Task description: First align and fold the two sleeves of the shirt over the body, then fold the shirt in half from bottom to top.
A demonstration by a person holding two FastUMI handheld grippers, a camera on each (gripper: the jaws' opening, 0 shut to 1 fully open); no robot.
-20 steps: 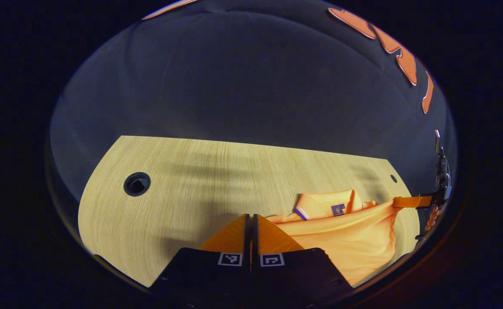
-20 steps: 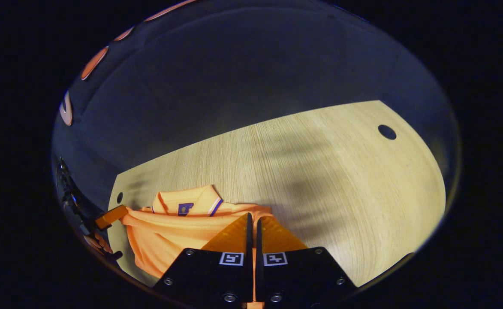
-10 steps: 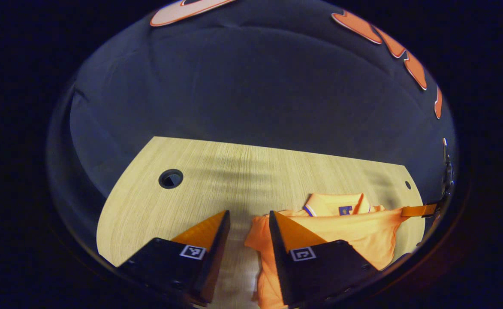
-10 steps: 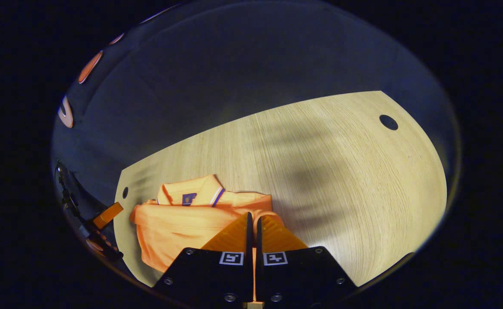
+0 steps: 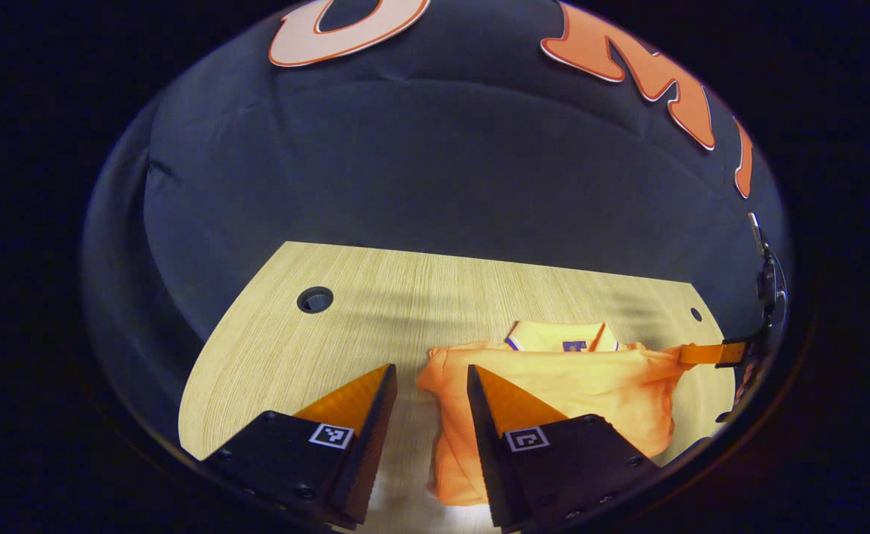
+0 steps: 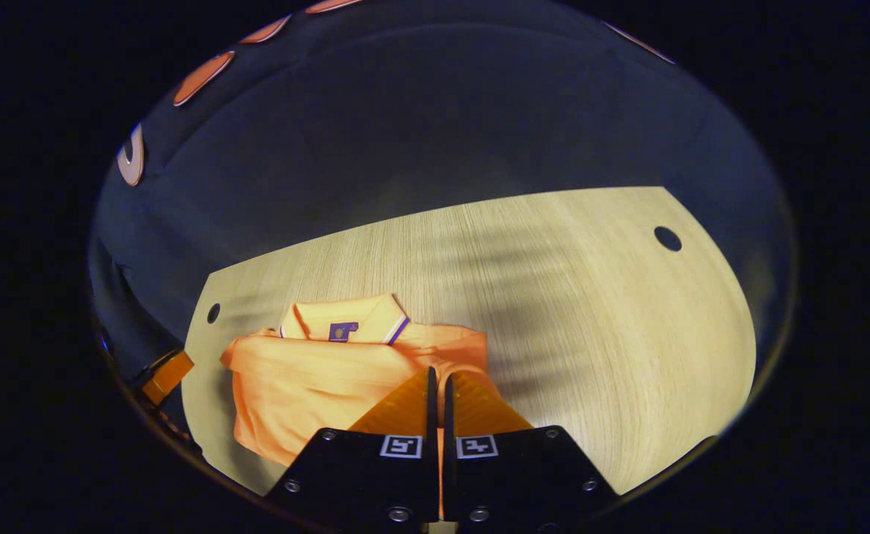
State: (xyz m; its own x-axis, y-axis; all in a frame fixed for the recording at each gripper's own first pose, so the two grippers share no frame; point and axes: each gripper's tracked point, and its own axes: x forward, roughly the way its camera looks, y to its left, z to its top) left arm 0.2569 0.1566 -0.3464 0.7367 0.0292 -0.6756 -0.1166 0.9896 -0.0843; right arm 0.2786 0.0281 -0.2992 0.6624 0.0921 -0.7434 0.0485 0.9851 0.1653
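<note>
Left gripper view: the left gripper has its jaws spread wide, holding nothing, low in the frame beside the folded shirt at lower right. Bare table runs off to the left. In the right gripper view, the right gripper is clamped on the shirt's near edge.

No text could be read: the small dark label inside the shirt collar was too small to make out.
</note>
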